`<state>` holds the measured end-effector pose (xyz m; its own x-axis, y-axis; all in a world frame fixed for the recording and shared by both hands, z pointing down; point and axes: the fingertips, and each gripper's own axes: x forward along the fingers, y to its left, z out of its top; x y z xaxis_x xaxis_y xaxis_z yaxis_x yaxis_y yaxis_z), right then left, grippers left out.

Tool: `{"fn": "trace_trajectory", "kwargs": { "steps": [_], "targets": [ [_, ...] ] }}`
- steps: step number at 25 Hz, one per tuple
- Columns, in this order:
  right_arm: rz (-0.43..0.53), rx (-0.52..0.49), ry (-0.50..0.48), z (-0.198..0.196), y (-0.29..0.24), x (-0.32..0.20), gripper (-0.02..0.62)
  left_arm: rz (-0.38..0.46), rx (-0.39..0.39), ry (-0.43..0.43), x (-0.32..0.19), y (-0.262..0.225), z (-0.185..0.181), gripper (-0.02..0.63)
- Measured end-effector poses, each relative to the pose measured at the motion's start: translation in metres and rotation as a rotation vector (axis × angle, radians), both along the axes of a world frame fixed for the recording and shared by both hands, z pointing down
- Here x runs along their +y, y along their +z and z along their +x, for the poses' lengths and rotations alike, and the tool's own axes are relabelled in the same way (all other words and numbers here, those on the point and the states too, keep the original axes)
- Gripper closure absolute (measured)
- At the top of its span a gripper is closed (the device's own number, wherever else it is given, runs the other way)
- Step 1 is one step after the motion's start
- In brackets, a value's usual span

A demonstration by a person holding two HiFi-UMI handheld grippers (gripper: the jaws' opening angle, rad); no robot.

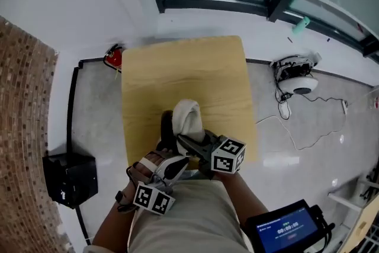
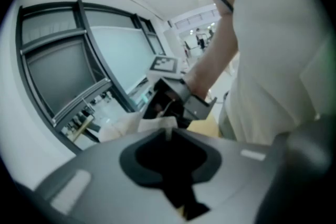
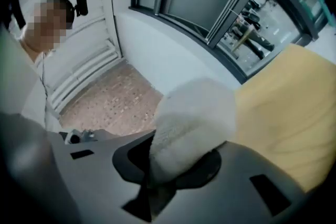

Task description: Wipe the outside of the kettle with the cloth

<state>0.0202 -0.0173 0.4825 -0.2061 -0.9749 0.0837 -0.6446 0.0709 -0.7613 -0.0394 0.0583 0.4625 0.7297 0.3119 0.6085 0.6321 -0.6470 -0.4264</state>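
At the near edge of the yellow table (image 1: 177, 68), close to my body, the dark kettle (image 1: 166, 127) stands almost buried under the white cloth (image 1: 188, 117). The right gripper (image 1: 188, 142) has its jaws pinched nearly together on a bunched fold of that cloth, which bulges out past them — its own view shows this plainly. The cloth lies against the kettle's upper part, so I judge that the wiping stroke itself is in hand, with much of the outside yet to cover. Next I would need to drag the cloth down and around the kettle's side, pressing lightly, while the kettle is kept steady. The left gripper (image 1: 169, 167) sits just beside the kettle's near side. Its own view shows only a dark recess, so I cannot tell whether its jaws clamp something or stand empty. The kettle's spout, lid and handle are hidden — only a dark sliver shows beside the cloth.
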Motion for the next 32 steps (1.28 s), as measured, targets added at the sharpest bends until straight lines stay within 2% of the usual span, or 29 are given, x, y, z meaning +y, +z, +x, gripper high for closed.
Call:
{"fn": "trace_trajectory", "kwargs": {
  "steps": [1,3,4,5,8,9,10,12,13,14,17,18,19,21,22,23,25,26,27,28,30,31,32],
  "targets": [
    [-0.043,-0.036,0.039,0.007,0.024,0.002,0.508,0.000,-0.002,-0.001,0.002,0.002,-0.001,0.578],
    [-0.207,-0.194,0.122,0.028,0.096,0.006,0.508,-0.002,-0.001,0.003,0.004,0.006,-0.001,0.578],
    [-0.270,-0.249,0.131,0.034,0.117,0.006,0.508,-0.005,-0.001,0.004,0.004,0.006,0.000,0.578],
    [-0.279,-0.254,0.114,0.033,0.113,0.005,0.508,-0.008,-0.003,0.002,0.004,0.006,0.001,0.578],
    [-0.059,-0.071,0.023,0.008,0.021,-0.001,0.508,-0.010,-0.002,-0.005,0.004,0.006,0.000,0.577],
    [-0.033,-0.031,0.036,0.005,0.015,0.000,0.508,-0.009,0.001,-0.005,0.004,0.006,-0.001,0.577],
    [-0.066,-0.050,0.080,0.009,0.034,0.004,0.508,-0.009,0.004,-0.006,0.004,0.006,-0.002,0.577],
    [-0.228,-0.227,0.186,0.026,0.105,0.013,0.508,-0.009,0.008,-0.014,0.001,0.006,-0.002,0.574],
    [-0.283,-0.289,0.211,0.030,0.122,0.015,0.508,-0.008,0.009,-0.019,0.001,0.005,-0.002,0.572],
    [-0.275,-0.284,0.209,0.029,0.114,0.014,0.508,-0.007,0.008,-0.023,0.001,0.005,-0.002,0.572],
    [-0.053,-0.067,0.146,0.014,0.029,0.002,0.508,-0.011,0.020,-0.034,0.001,0.005,-0.002,0.574],
    [-0.054,-0.039,0.155,0.012,0.031,0.002,0.508,-0.013,0.025,-0.037,0.001,0.006,-0.002,0.574],
    [-0.117,-0.067,0.185,0.016,0.055,0.005,0.508,-0.014,0.028,-0.041,0.000,0.006,-0.002,0.574],
    [-0.302,-0.229,0.248,0.029,0.122,0.016,0.508,-0.015,0.036,-0.058,0.000,0.005,0.001,0.574],
    [-0.341,-0.275,0.256,0.031,0.130,0.020,0.508,-0.016,0.041,-0.068,0.000,0.004,0.003,0.578],
    [-0.302,-0.263,0.244,0.028,0.112,0.020,0.508,-0.018,0.046,-0.077,-0.001,0.003,0.004,0.578],
    [-0.097,-0.137,0.186,0.014,0.041,0.011,0.508,-0.022,0.054,-0.094,-0.003,0.002,0.004,0.578],
    [-0.034,-0.082,0.172,0.007,0.021,0.009,0.508,-0.024,0.054,-0.103,-0.004,0.002,0.002,0.578],
    [-0.038,-0.063,0.188,0.005,0.024,0.009,0.508,-0.025,0.052,-0.112,-0.005,0.003,0.000,0.580],
    [-0.103,-0.092,0.232,0.009,0.049,0.014,0.508,-0.025,0.051,-0.121,-0.007,0.003,-0.001,0.580],
    [-0.306,-0.229,0.311,0.023,0.116,0.031,0.508,-0.024,0.056,-0.139,-0.007,0.001,0.003,0.580],
    [-0.382,-0.262,0.304,0.023,0.132,0.042,0.508,-0.025,0.056,-0.146,-0.007,0.000,0.004,0.580],
    [-0.425,-0.238,0.259,0.016,0.131,0.053,0.508,-0.027,0.050,-0.150,-0.006,0.000,0.006,0.580]
  ]
}}
